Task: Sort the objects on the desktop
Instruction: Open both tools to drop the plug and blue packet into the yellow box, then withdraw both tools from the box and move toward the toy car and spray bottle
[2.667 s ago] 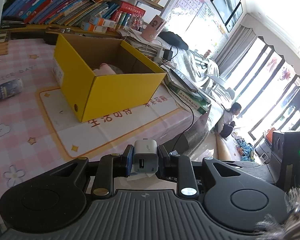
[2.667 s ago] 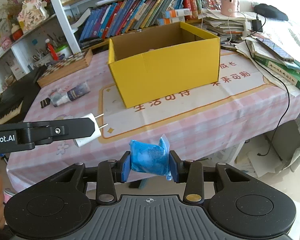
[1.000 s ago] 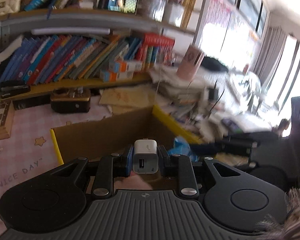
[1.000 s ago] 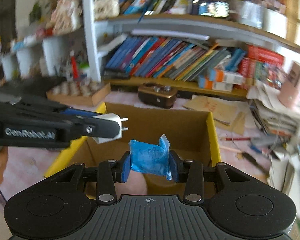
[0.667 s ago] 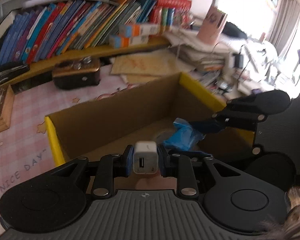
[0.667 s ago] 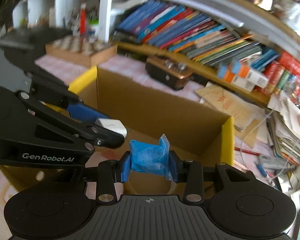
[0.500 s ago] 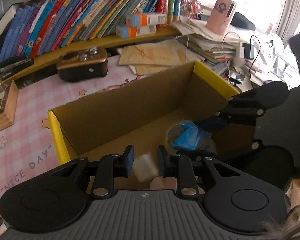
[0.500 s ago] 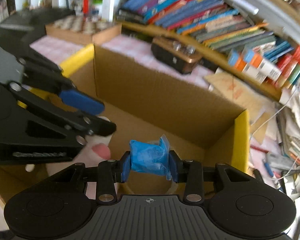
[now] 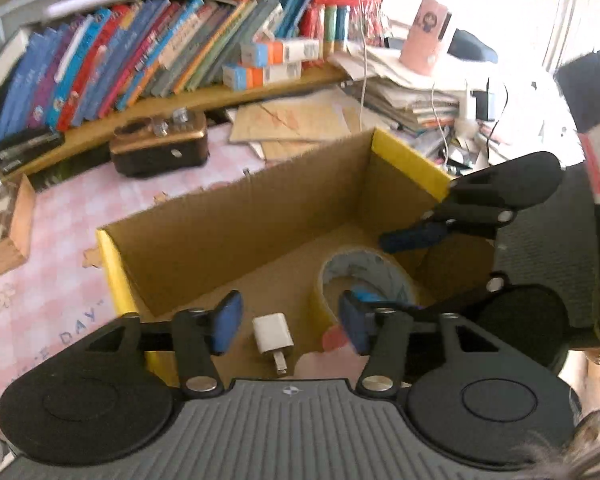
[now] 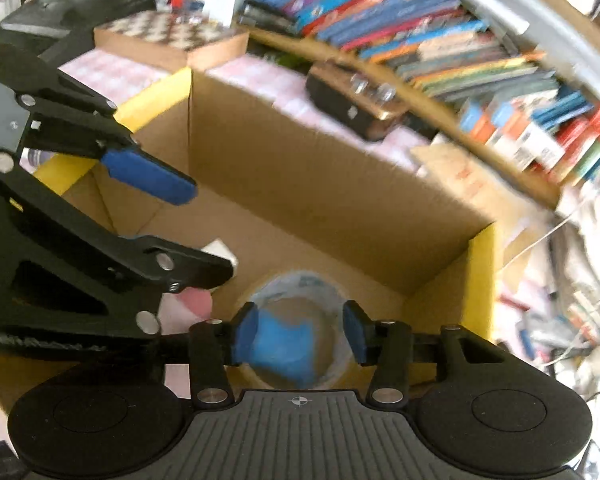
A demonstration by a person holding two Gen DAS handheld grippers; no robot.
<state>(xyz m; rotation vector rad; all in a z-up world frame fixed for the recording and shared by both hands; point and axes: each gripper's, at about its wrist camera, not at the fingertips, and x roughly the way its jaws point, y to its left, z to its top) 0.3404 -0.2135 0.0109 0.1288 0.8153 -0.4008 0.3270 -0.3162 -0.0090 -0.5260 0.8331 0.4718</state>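
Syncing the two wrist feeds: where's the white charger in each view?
Left wrist: white charger lies on the box floor, low centre, between the open left gripper jaws.
Right wrist: only a white corner shows, centre-left, behind the left gripper.
Shared landmark: tape roll in the yellow box.

The desk (image 9: pixel 32 296) wears a pink checked cloth with "DAY" printed on it. On it stands an open cardboard box (image 9: pixel 236 216), yellow outside. Behind the box sit a brown, gold-topped case (image 9: pixel 160 148) and loose brown envelopes (image 9: pixel 296 120) — a wooden chessboard box (image 9: pixel 4 228) lies at the left edge. Stacked papers (image 9: pixel 404 92) pile up at the right, under a pink cup (image 9: pixel 424 42).
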